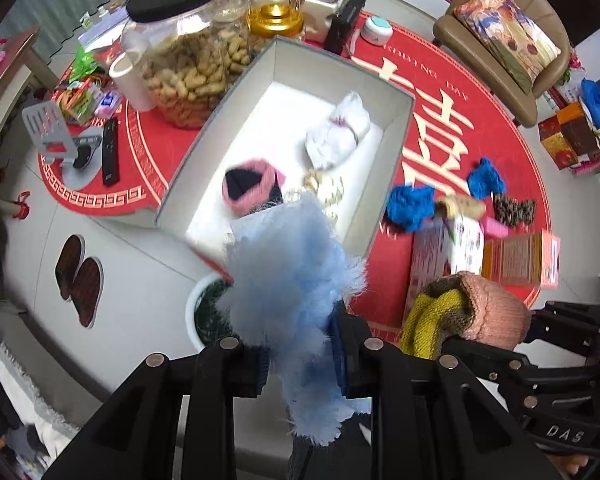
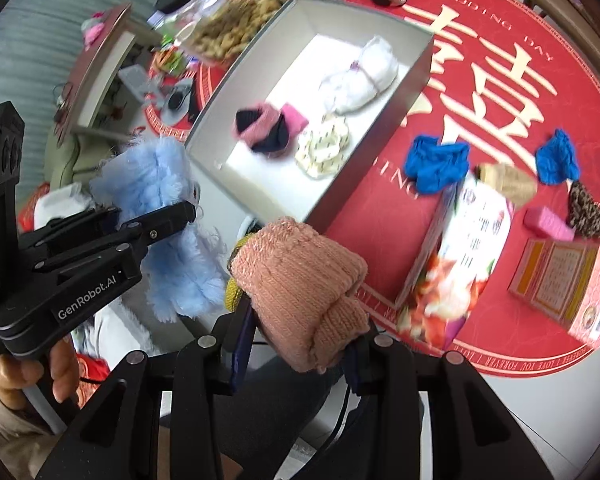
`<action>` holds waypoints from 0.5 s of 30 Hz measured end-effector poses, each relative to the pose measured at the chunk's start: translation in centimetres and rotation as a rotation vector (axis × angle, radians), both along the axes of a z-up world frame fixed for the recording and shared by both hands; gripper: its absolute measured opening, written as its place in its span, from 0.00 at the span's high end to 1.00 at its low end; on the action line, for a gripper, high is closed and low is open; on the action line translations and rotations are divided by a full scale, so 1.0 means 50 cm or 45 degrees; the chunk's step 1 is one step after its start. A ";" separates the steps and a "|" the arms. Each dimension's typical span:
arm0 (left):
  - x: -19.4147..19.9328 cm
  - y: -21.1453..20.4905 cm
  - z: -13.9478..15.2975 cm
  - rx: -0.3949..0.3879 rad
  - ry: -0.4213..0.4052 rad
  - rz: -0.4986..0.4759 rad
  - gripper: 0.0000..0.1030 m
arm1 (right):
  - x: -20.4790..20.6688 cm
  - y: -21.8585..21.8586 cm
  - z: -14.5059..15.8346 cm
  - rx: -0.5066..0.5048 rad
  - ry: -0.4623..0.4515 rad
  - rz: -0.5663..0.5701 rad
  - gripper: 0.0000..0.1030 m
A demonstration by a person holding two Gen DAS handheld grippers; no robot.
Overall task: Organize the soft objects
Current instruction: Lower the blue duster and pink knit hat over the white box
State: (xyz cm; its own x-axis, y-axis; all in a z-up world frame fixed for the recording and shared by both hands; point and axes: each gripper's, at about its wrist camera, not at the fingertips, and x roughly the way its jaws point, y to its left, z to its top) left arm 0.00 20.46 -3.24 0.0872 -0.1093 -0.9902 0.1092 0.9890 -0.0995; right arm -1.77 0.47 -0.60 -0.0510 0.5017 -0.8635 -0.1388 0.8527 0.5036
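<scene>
Left gripper clamped on a fluffy light-blue sock, held in the air just off the near corner of the open grey box. Right gripper closed tight on a pink knit sock with a yellow knit part showing at its left, also in the air near the box's front edge, just beside the blue one. Box sits on the red desk; inside it: white fluffy bundle, pink-and-black sock, cream patterned sock. On the desk right of the box: two bright blue socks, a beige one, a leopard-print one, a pink block, two printed cartons. Peanut jar behind the box.
</scene>
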 end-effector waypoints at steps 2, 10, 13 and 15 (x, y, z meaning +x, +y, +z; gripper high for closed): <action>0.027 -0.001 0.002 -0.002 -0.014 0.009 0.74 | 0.024 0.003 0.005 -0.010 -0.008 -0.020 0.61; 0.132 0.008 -0.011 0.011 -0.035 0.090 0.74 | 0.153 0.027 0.023 -0.042 -0.042 -0.113 0.61; 0.164 0.008 -0.025 0.025 -0.030 0.113 0.74 | 0.192 0.035 0.020 -0.066 -0.043 -0.133 0.61; 0.181 0.009 -0.037 0.036 -0.021 0.135 0.74 | 0.214 0.039 0.018 -0.077 -0.042 -0.145 0.61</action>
State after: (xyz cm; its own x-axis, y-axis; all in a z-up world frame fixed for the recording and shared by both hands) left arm 9.06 20.93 -5.08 0.1132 -0.0705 -0.9911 0.0054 0.9975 -0.0704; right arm 8.93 2.41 0.32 0.0322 0.4497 -0.8926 -0.0549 0.8925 0.4477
